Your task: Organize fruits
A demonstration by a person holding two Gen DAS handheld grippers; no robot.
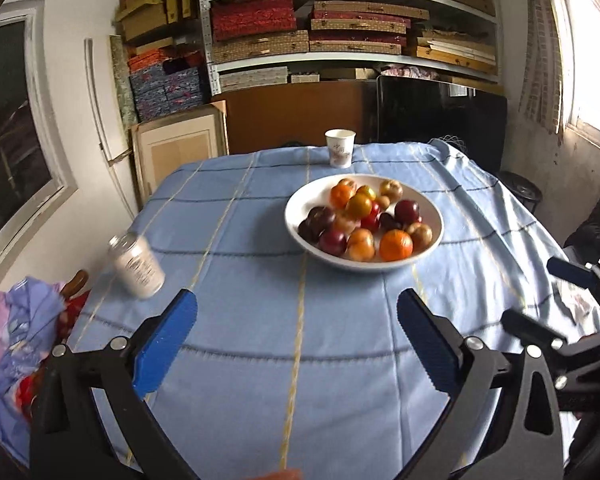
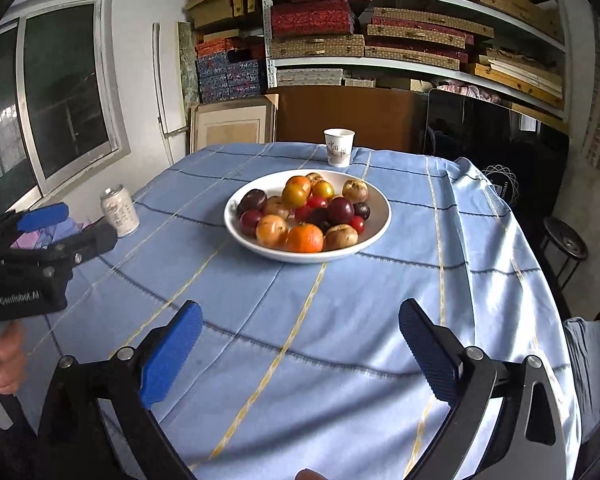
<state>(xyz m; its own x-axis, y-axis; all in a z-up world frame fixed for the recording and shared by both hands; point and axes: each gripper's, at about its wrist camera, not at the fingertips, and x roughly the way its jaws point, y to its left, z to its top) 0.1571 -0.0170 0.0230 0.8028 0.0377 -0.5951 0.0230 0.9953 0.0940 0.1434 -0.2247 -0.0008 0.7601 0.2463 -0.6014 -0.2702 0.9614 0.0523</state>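
Note:
A white bowl (image 1: 296, 208) stands on the blue tablecloth, filled with several fruits: oranges (image 1: 396, 245), dark plums (image 1: 333, 241) and brownish fruits. It also shows in the right wrist view (image 2: 380, 204), with an orange (image 2: 305, 237) at its near side. My left gripper (image 1: 298, 312) is open and empty, above the cloth short of the bowl. My right gripper (image 2: 300, 320) is open and empty, also short of the bowl. The right gripper shows at the right edge of the left view (image 1: 548, 300); the left gripper shows at the left of the right view (image 2: 76, 224).
A paper cup (image 1: 340, 148) stands behind the bowl, also in the right wrist view (image 2: 339, 147). A drink can (image 1: 137, 266) stands near the table's left edge (image 2: 120, 211). Crumpled cloth (image 1: 16, 336) lies at the left. Shelves of boxes (image 1: 340, 20) fill the back wall.

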